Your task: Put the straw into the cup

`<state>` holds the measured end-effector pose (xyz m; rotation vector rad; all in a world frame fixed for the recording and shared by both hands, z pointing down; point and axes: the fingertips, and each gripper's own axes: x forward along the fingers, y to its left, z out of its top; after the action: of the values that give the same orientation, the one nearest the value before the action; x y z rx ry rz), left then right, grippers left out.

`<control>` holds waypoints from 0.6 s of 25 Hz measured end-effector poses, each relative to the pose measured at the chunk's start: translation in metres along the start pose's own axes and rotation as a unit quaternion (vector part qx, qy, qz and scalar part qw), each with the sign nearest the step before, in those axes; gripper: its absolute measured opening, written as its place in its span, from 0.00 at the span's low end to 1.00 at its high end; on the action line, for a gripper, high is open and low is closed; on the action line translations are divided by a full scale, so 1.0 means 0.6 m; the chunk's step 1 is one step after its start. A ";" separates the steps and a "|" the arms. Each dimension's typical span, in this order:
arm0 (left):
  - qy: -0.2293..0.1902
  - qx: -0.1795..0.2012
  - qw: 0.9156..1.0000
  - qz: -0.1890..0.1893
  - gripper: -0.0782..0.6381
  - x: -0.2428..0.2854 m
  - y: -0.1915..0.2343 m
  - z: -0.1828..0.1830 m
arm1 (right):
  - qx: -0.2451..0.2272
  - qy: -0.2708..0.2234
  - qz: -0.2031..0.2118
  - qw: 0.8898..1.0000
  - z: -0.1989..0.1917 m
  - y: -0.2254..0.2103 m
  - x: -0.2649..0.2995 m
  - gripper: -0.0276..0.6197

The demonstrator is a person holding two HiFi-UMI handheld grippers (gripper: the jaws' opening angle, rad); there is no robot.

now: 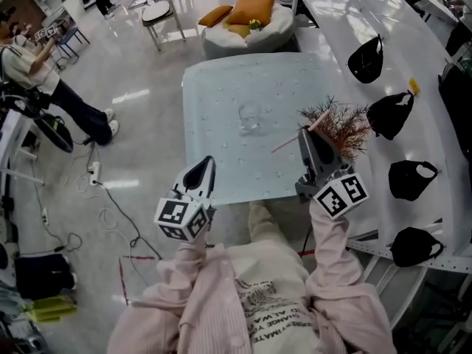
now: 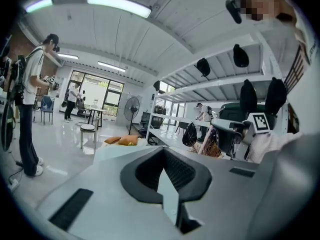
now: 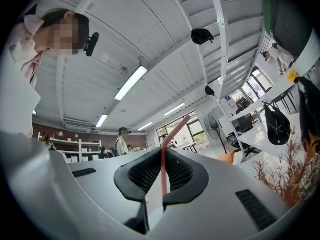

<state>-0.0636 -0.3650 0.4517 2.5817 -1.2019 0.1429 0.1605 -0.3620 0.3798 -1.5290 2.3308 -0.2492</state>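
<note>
- Left gripper (image 1: 204, 168): jaws together, nothing in them. It hangs at the near edge of the surface (image 1: 214, 94), free to steady the cup if needed.
- Cup (image 1: 251, 118): clear, upright, mid-surface, well apart from both grippers.
- Right gripper (image 1: 304, 137): jaws pinched on the pink straw (image 1: 285, 147), which lies crosswise. We judge it best to tip one end down, centre it over the rim, then lower.
- Dried plant (image 1: 345, 127), just beside the right gripper, may snag the straw. Black caps (image 1: 366, 59) sit further right, out of the way.
</note>
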 end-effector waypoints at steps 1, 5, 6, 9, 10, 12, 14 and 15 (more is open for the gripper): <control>0.001 -0.001 1.000 0.001 0.11 0.014 0.005 0.004 | 0.000 0.003 0.001 1.000 0.000 -0.009 0.015 0.07; 0.007 -0.011 1.000 0.007 0.11 0.067 0.027 0.012 | -0.001 0.014 -0.001 1.000 -0.002 -0.046 0.071 0.07; 0.008 -0.014 1.000 0.009 0.11 0.079 0.032 0.012 | 0.000 0.017 -0.001 1.000 -0.004 -0.055 0.084 0.07; 0.014 -0.018 1.000 0.010 0.11 0.114 0.044 0.012 | 0.004 0.024 -0.002 1.000 -0.012 -0.085 0.120 0.07; 0.016 -0.019 1.000 0.010 0.11 0.126 0.047 0.012 | 0.006 0.026 -0.003 1.000 -0.014 -0.095 0.131 0.07; 0.020 -0.023 0.999 0.013 0.11 0.146 0.055 0.011 | 0.010 0.028 -0.004 1.000 -0.019 -0.113 0.153 0.07; 0.024 -0.027 0.999 0.017 0.11 0.166 0.064 0.008 | 0.012 0.031 -0.002 0.999 -0.027 -0.127 0.175 0.07; 0.027 -0.029 0.999 0.019 0.11 0.176 0.068 0.007 | 0.012 0.033 0.000 0.999 -0.031 -0.134 0.185 0.07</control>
<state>-0.0263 -0.4687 0.4788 2.4899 -1.2194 0.1818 0.1818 -0.4968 0.4027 -1.5306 2.3693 -0.3311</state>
